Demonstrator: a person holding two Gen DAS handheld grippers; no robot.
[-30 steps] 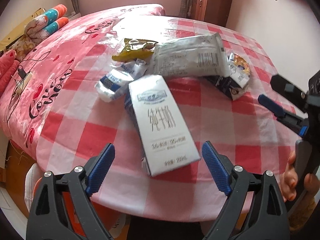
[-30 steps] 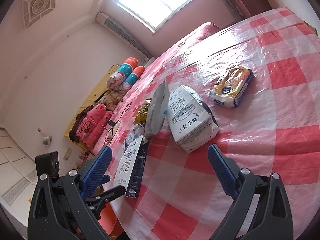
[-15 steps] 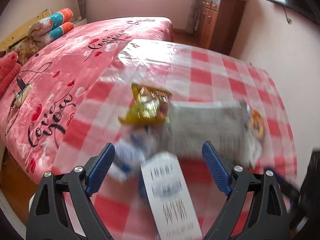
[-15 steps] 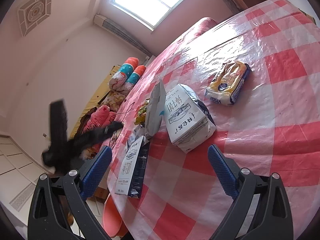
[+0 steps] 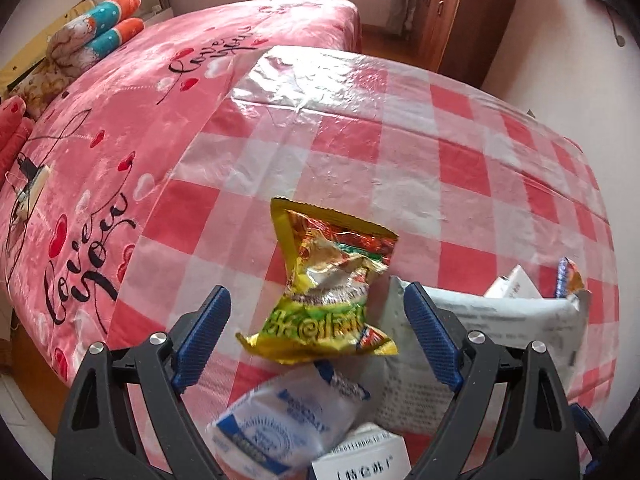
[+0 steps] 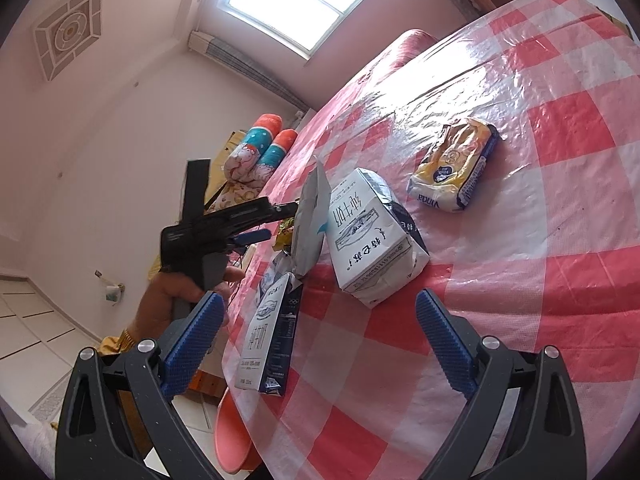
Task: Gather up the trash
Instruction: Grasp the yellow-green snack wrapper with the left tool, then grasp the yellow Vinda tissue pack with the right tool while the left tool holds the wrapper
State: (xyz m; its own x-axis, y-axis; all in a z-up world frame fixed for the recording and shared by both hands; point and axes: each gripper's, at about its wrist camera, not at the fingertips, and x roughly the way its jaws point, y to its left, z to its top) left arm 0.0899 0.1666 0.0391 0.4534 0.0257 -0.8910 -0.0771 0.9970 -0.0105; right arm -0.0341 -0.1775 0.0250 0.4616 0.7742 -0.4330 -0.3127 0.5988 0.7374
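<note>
On the red-and-white checked table (image 5: 460, 168) a crumpled yellow snack wrapper (image 5: 324, 292) lies in line with my left gripper (image 5: 316, 298), whose jaws stand wide open and clear of it. A white-and-blue pouch (image 5: 288, 428), a grey-white bag (image 5: 492, 332) and a slim milk carton (image 5: 360, 458) crowd around it. My right gripper (image 6: 320, 302) is open and empty near the table edge, before a big white milk carton (image 6: 372, 240). The slim milk carton (image 6: 268, 332) and a yellow pack (image 6: 456, 168) lie nearby. A hand (image 6: 180, 292) holds the left gripper (image 6: 252, 222) over the pile.
A bed with a pink cover (image 5: 120, 140) and rolled pillows (image 5: 100, 36) runs along the table's left side. A wooden cabinet (image 5: 460, 12) stands at the back. A pink basin (image 6: 232, 432) sits on the floor below the table edge.
My left gripper has moved forward across the table, from over the slim milk carton to the yellow wrapper, still open. The right gripper has hardly moved.
</note>
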